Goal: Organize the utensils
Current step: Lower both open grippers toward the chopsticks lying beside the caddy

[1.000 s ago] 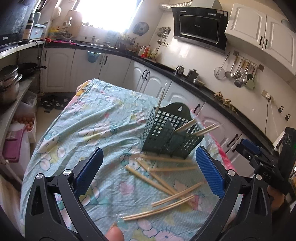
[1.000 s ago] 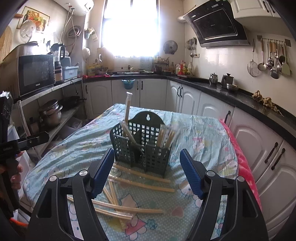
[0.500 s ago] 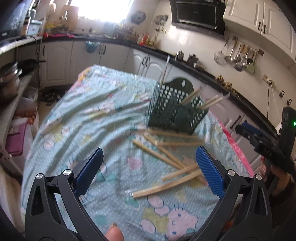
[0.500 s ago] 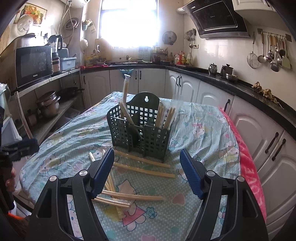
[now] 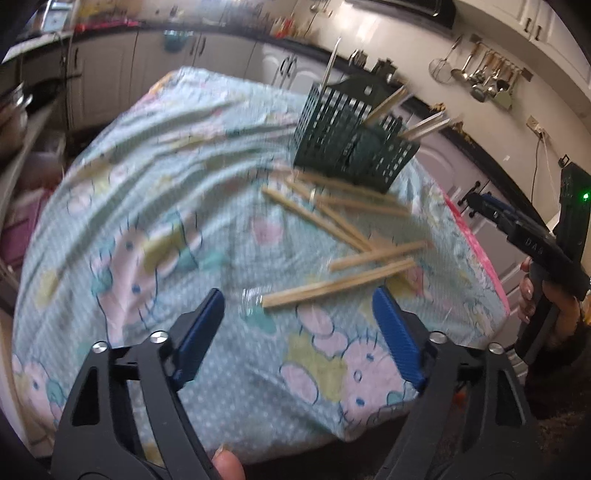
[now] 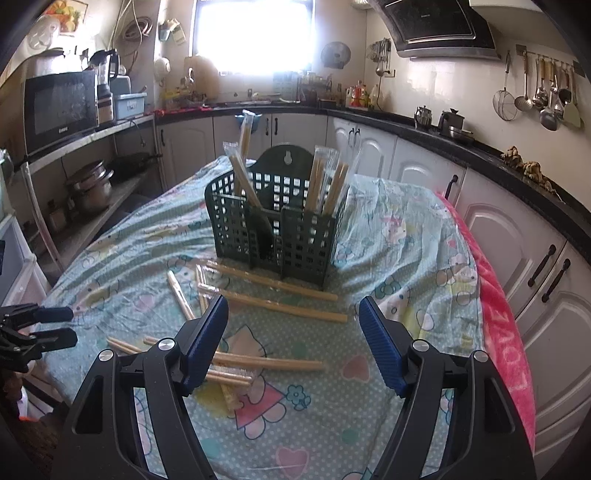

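Home kitchen: white panelled cabinets (image 6: 424, 173) under a black countertop (image 6: 480, 151), black range hood (image 6: 439, 26) on the far right wall, metal ladles and strainers on a wall rail (image 6: 543, 96), black microwave (image 6: 61, 107) on a left shelf, steel pots (image 6: 90, 184) below it.

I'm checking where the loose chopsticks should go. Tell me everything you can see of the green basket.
The green basket is a dark green caddy, plastic by its look, with grid walls, front dividers forming compartments and a rounded back tab with a hanging hole. It stands upright on the patterned tablecloth. Several wrapped chopsticks lean inside it. More lie on the cloth before it, the nearest by its base. Neither gripper touches it.
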`<state>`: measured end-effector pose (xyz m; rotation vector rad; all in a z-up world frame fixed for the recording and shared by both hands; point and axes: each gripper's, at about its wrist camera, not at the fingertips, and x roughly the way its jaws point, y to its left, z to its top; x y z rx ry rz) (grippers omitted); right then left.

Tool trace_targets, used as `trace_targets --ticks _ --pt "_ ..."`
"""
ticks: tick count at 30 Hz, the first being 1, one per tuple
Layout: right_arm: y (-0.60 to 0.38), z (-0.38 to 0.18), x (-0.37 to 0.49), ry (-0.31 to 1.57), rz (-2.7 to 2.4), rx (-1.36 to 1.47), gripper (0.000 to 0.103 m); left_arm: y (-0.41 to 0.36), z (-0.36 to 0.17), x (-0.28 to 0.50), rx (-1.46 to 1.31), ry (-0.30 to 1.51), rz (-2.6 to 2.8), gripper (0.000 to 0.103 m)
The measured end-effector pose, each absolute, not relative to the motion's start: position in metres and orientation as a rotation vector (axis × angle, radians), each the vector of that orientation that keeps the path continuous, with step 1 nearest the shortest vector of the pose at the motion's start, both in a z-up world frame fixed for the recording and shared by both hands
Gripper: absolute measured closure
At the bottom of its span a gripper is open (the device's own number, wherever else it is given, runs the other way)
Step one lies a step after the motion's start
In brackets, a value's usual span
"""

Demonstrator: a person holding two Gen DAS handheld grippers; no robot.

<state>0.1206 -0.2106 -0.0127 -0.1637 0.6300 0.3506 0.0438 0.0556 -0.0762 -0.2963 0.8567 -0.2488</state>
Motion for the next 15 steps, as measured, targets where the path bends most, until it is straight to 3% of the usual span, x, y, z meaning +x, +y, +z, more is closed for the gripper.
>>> trace_targets --ticks 15 --pt "-0.226 -0.059 0.147 0.760 0.301 -0.154 0.032 0.061 -0.114 0.060 -0.420 0.949 -0.221 0.040"
